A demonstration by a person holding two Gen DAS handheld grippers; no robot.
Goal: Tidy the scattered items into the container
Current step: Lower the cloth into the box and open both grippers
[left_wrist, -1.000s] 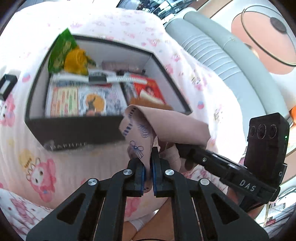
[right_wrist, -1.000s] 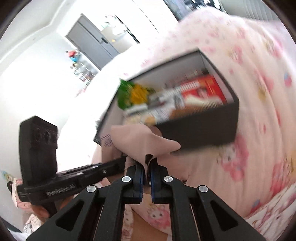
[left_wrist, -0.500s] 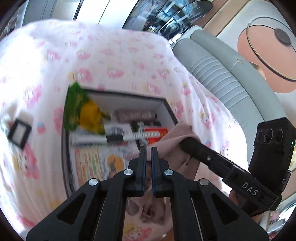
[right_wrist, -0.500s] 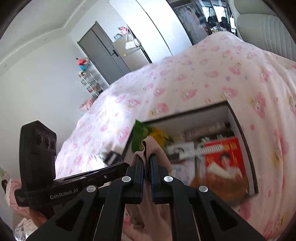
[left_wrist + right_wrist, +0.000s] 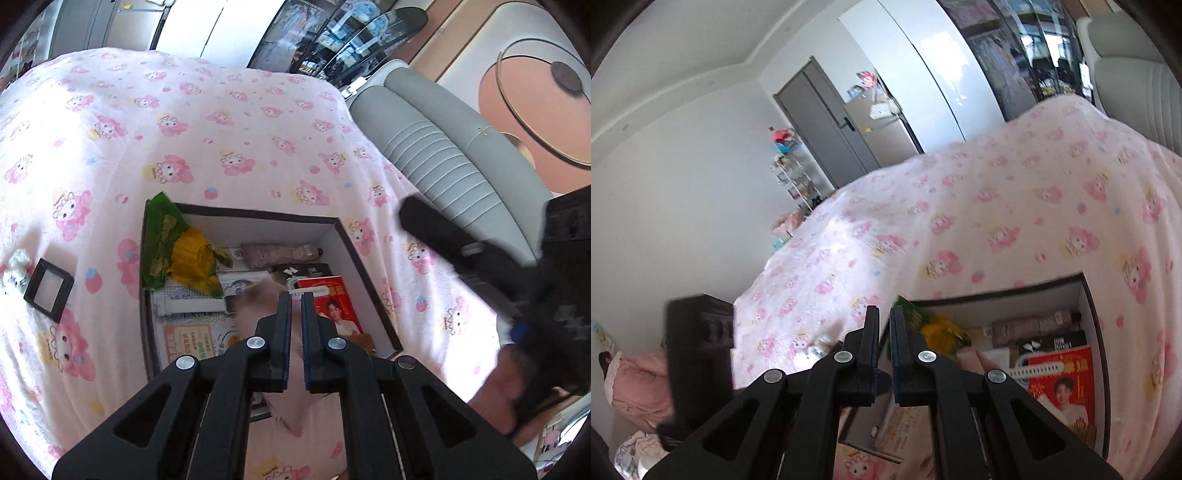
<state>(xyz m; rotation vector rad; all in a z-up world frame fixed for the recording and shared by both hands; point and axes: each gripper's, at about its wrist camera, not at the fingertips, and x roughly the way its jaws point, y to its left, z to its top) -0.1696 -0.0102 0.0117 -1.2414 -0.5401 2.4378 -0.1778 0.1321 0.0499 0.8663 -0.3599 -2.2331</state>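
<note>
The black box (image 5: pixel 343 236) with white walls lies on the pink bedspread; it also shows in the right wrist view (image 5: pixel 1087 291). It holds a green and yellow snack bag (image 5: pixel 173 251), a red booklet (image 5: pixel 334 306), papers and a white comb (image 5: pixel 1039 369). A beige cloth (image 5: pixel 258 299) hangs blurred under my left gripper (image 5: pixel 295 306), above the box; the narrow gap between the jaws looks empty. My right gripper (image 5: pixel 884 325) is also nearly closed with nothing between the fingers, over the box's left edge. The cloth's tip (image 5: pixel 982 363) shows beside it.
A small black frame (image 5: pixel 48 290) and a white plush toy (image 5: pixel 16 266) lie on the bedspread left of the box. A grey padded headboard (image 5: pixel 443 166) runs along the right. The other gripper's body (image 5: pixel 480 266) is at right.
Both grippers rose and tilted over the box. The beige cloth, pinched by both before, has slipped out of both jaws and is dropping into the box.
</note>
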